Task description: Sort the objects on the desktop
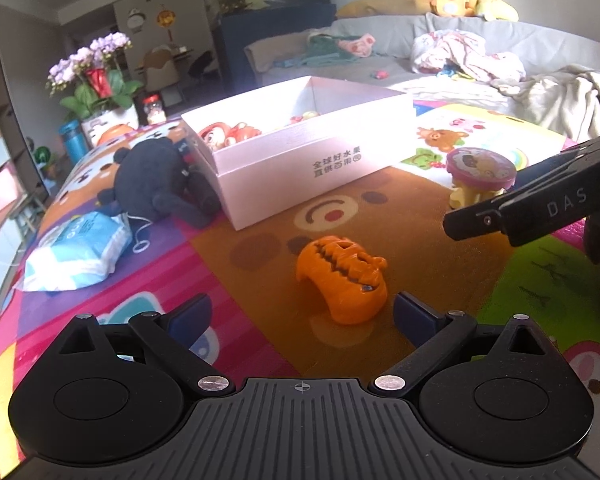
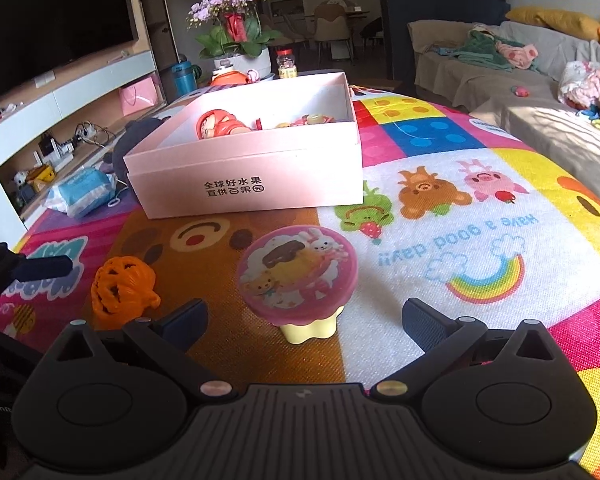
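An orange pumpkin toy (image 1: 342,276) lies on the colourful mat, just ahead of my open, empty left gripper (image 1: 302,314), slightly right of centre between the fingers. It also shows in the right wrist view (image 2: 120,290). A pink-lidded yellow cup toy (image 2: 298,280) stands between the fingers of my open, empty right gripper (image 2: 302,322); it also shows in the left wrist view (image 1: 480,174). A pink box (image 2: 256,176) holding a red doll (image 2: 220,124) and small toys sits beyond; it also shows in the left wrist view (image 1: 312,164).
A dark plush toy (image 1: 152,182) lies against the box's left side, with a blue-white tissue pack (image 1: 76,252) nearer. A flower pot (image 2: 236,40) and a blue bottle (image 2: 184,76) stand behind the box. A sofa (image 2: 520,92) with clothes runs along the right.
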### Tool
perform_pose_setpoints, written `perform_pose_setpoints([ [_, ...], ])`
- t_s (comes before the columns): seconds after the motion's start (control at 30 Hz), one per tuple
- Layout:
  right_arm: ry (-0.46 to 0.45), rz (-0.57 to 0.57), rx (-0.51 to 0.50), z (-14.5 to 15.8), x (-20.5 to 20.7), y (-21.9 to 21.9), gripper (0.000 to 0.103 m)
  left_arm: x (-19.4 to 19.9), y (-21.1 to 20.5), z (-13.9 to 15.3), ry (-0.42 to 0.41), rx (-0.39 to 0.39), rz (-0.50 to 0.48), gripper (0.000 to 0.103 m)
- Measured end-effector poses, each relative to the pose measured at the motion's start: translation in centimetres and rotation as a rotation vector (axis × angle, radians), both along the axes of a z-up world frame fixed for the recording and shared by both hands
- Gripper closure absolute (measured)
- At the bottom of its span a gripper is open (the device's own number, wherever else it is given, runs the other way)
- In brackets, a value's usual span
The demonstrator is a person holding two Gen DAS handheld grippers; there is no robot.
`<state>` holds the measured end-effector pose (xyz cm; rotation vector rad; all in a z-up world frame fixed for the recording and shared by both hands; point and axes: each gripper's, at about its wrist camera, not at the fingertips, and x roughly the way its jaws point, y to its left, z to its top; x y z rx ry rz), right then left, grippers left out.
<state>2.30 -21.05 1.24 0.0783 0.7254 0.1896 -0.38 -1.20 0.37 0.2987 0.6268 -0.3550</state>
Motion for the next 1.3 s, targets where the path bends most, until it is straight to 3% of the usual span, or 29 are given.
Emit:
perform_pose_setpoints([
  [0.07,-0.003,-0.001,-0.003,0.0,0.0,0.0,0.000,0.3,0.0,-0.1,0.003,-0.001,0.030,0.000],
  [0.17,-0.012,-0.008,0.015,0.0,-0.2,-0.2,0.000,-0.3,-0.4,0.0,-0.059,0.041,0.115,0.001],
  [0.23,-0.011,-0.009,0.023,0.0,-0.1,-0.3,0.000,-0.8,-0.4,0.2,-0.091,0.049,0.104,0.001],
  [0.37,-0.025,0.010,-0.029,0.2,-0.3,0.0,0.010,-0.9,1.4,1.7,-0.037,-0.030,0.085,0.001],
  [0.47,-0.084,0.028,-0.110,0.9,-1.1,0.2,0.011,-1.5,4.1,4.3,-0.065,-0.086,0.144,0.001],
  [0.67,-0.123,0.142,-0.129,2.0,-2.1,0.2,0.010,-2.5,7.8,7.5,-0.104,-0.163,0.224,0.000],
  [0.83,-0.127,0.172,-0.147,2.0,-0.8,1.6,0.015,-2.6,5.7,6.0,-0.075,-0.142,0.149,0.000],
  [0.93,-0.111,0.162,-0.179,1.7,0.2,1.9,0.031,-3.1,3.2,4.5,-0.065,-0.088,0.050,0.000],
  [0.97,-0.107,0.160,-0.188,1.6,0.3,1.8,0.043,-3.2,2.4,4.0,-0.064,-0.070,0.028,0.000],
  [1.0,-0.099,0.162,-0.194,1.6,0.4,1.7,0.047,-3.1,1.7,3.6,-0.064,-0.057,0.015,0.000],
  [1.23,-0.118,0.178,-0.158,3.5,-2.2,0.4,0.047,-0.1,-1.0,2.3,-0.032,-0.066,0.054,0.000],
  [1.3,-0.132,0.193,-0.146,4.3,-3.3,0.2,0.047,0.6,-1.8,2.1,-0.015,-0.058,0.050,0.010],
])
